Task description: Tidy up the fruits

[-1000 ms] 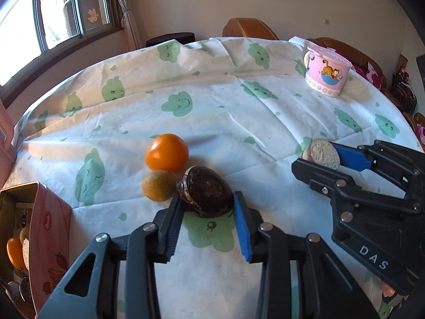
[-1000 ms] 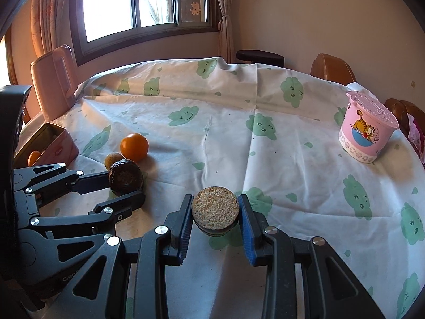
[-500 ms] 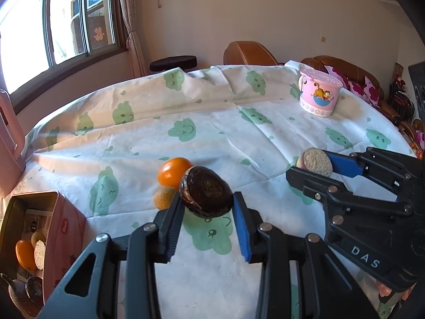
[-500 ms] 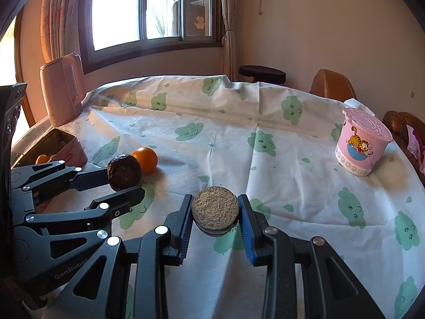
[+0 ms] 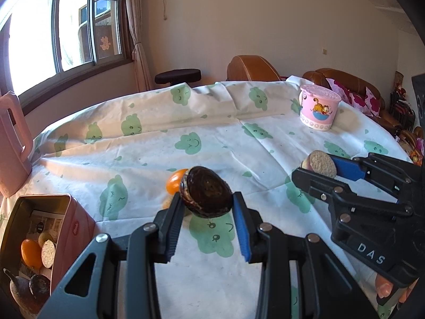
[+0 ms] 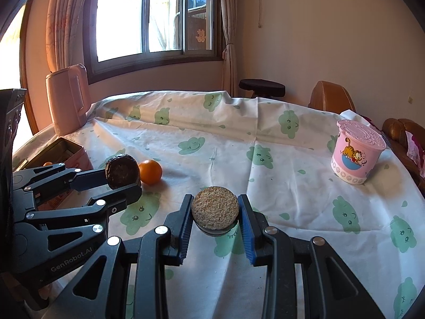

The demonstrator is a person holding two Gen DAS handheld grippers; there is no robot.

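Cloud-print tablecloth (image 5: 212, 133) below both tongs. Left gripper (image 5: 208, 212) clamps dark brown wrinkled fruit (image 5: 205, 195) at its sides; right gripper (image 6: 215, 218) clamps tan rough-faced round fruit (image 6: 214, 210). Both look light, firm.

Left wrist view: I look forward along the left gripper (image 5: 208, 207), raised over the table (image 5: 239, 138), facing the far wall; right gripper (image 5: 322, 167) at right. Right wrist view: likewise along the right gripper (image 6: 215, 214), left gripper (image 6: 123, 174) at left. Shared: table (image 6: 212, 143), orange (image 5: 174, 183) (image 6: 150, 172), pink cup (image 5: 318, 111) (image 6: 357, 151), tin (image 5: 66, 228) (image 6: 66, 150), window (image 5: 66, 29) (image 6: 156, 18).
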